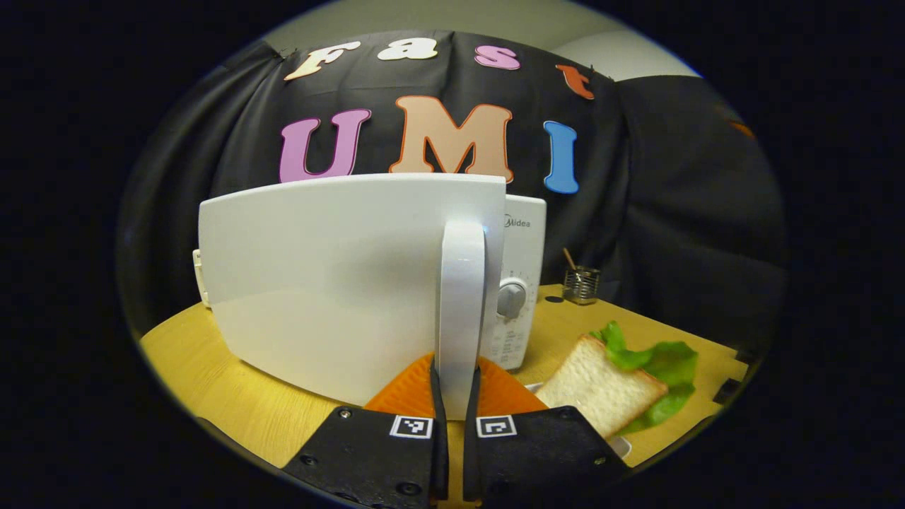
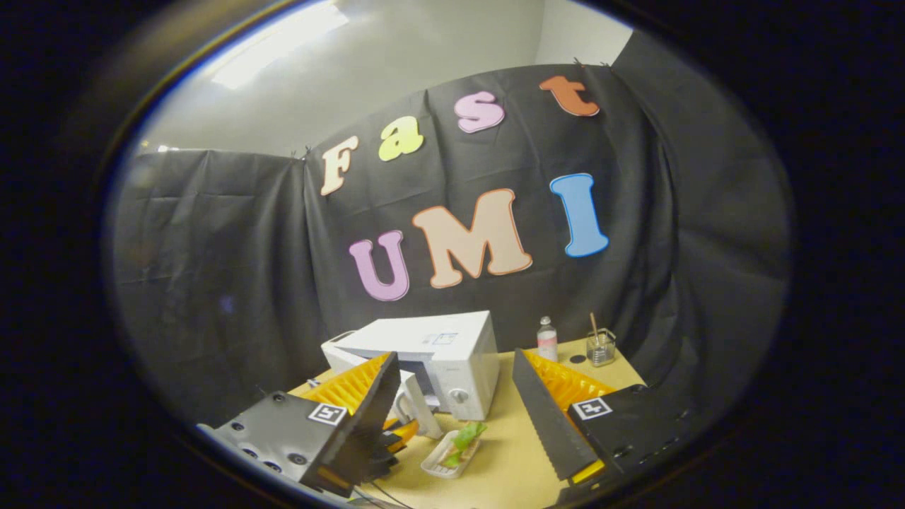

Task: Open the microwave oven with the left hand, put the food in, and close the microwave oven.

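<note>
- Closest to us in the left gripper view, our left gripper point(image 1: 452, 396) has its two black fingers nearly closed, one pressed on each side of the white door handle point(image 1: 462, 311).
- Behind the handle, the microwave door point(image 1: 332, 283) is swung partly open towards the camera and hides most of the microwave point(image 1: 523, 247); the dial point(image 1: 512, 297) shows just right of the handle. In the right gripper view the oven point(image 2: 431, 353) sits at the back of the yellow wooden table point(image 2: 509, 452), its door point(image 2: 417, 403) standing out from the front.
- Our right gripper point(image 2: 459, 417) is held high above the table, fingers spread wide apart and holding nothing.
- We see the food, a sandwich point(image 1: 608, 389) of white bread with green lettuce point(image 1: 664, 360) sticking out, on a shallow white tray point(image 2: 445, 456) on the table, in front of the oven and slightly to its right, not yet inside.
- Farther back on the right stand a small wire holder point(image 1: 581, 284) with a stick in it and, in the right gripper view, a small bottle point(image 2: 546, 339) beside it.
</note>
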Motion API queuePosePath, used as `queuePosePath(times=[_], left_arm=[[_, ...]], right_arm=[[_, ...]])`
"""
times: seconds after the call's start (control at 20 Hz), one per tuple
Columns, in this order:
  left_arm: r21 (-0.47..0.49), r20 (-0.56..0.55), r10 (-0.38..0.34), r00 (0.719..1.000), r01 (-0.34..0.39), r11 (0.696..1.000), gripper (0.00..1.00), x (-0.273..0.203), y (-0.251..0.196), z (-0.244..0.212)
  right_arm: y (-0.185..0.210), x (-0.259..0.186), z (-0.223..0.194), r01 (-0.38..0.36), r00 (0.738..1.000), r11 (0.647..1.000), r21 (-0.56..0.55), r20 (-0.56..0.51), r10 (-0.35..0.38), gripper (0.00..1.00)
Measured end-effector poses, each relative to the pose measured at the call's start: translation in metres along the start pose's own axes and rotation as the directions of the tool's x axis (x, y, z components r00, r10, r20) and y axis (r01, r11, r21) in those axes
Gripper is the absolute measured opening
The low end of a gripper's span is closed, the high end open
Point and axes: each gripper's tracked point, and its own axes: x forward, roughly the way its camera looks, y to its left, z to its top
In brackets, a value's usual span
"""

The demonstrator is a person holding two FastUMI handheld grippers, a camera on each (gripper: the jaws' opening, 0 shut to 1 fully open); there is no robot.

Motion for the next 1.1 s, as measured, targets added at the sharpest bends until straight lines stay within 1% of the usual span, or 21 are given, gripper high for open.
queuePosePath(times=[0.1,0.2,0.25,0.3,0.4,0.5,0.55,0.6,0.65,0.7,0.75,0.8,0.85,0.9,0.95,1.0,1.1], left_arm=[[0.002,-0.018,-0.03,0.999,0.03,1.0,0.08,-0.03,0.008,-0.002],[0.005,-0.02,-0.033,0.999,0.034,0.999,0.08,-0.054,0.016,-0.005],[0.003,-0.012,-0.03,0.999,0.03,1.0,0.08,-0.064,0.021,-0.007],[0.003,-0.009,-0.024,1.0,0.025,1.0,0.1,-0.073,0.025,-0.008],[0.008,0.005,-0.014,1.0,0.014,1.0,0.1,-0.086,0.034,-0.007],[0.014,0.014,-0.011,1.0,0.011,1.0,0.14,-0.101,0.039,-0.009],[0.012,0.015,-0.005,1.0,0.005,1.0,0.18,-0.107,0.044,-0.008],[0.003,0.009,0.003,1.0,-0.003,1.0,0.18,-0.112,0.048,-0.01],[-0.013,-0.001,0.02,1.0,-0.02,1.0,0.22,-0.117,0.055,-0.013],[-0.024,-0.011,0.032,0.999,-0.032,0.999,0.24,-0.124,0.063,-0.013],[-0.032,-0.021,0.041,0.999,-0.042,0.999,0.28,-0.129,0.069,-0.015],[-0.042,-0.026,0.047,0.999,-0.048,0.998,0.27,-0.137,0.075,-0.016],[-0.056,-0.031,0.049,0.998,-0.05,0.997,0.39,-0.144,0.08,-0.018],[-0.069,-0.042,0.05,0.998,-0.053,0.996,0.43,-0.151,0.086,-0.018],[-0.084,-0.047,0.063,0.997,-0.067,0.994,0.46,-0.159,0.094,-0.019],[-0.093,-0.049,0.085,0.995,-0.089,0.992,0.46,-0.166,0.103,-0.019],[-0.095,-0.042,0.144,0.989,-0.148,0.984,0.54,-0.182,0.127,-0.018]], right_arm=[[0.005,0.003,-0.015,-0.023,1.0,1.0,0.018,-0.011,0.023,0.99],[0.011,0.005,-0.027,-0.048,0.999,0.998,0.026,-0.024,0.049,0.99],[0.011,0.006,-0.031,-0.05,0.998,0.998,0.025,-0.03,0.05,0.99],[0.011,0.008,-0.033,-0.048,0.998,0.999,0.02,-0.031,0.049,0.92],[0.01,0.011,-0.039,-0.041,0.999,0.999,0.003,-0.035,0.041,0.91],[0.012,0.012,-0.042,-0.039,0.999,0.999,-0.006,-0.037,0.038,0.92],[0.014,0.013,-0.042,-0.04,0.999,0.999,-0.004,-0.036,0.04,0.92],[0.017,0.014,-0.042,-0.044,0.998,0.999,-0.004,-0.037,0.044,0.92],[0.018,0.016,-0.043,-0.045,0.998,0.999,-0.003,-0.036,0.045,0.92],[0.02,0.017,-0.042,-0.047,0.998,0.999,-0.003,-0.035,0.046,0.92],[0.022,0.02,-0.042,-0.05,0.998,0.999,-0.004,-0.036,0.049,0.92],[0.025,0.021,-0.043,-0.054,0.998,0.999,-0.006,-0.037,0.053,0.92],[0.027,0.022,-0.045,-0.06,0.997,0.998,-0.006,-0.041,0.06,0.92],[0.03,0.024,-0.045,-0.07,0.997,0.998,-0.001,-0.041,0.07,0.92],[0.034,0.027,-0.044,-0.079,0.996,0.997,0.008,-0.037,0.08,0.92],[0.037,0.029,-0.044,-0.089,0.995,0.996,0.015,-0.036,0.089,0.92],[0.044,0.034,-0.049,-0.102,0.994,0.995,0.021,-0.043,0.103,0.92]])
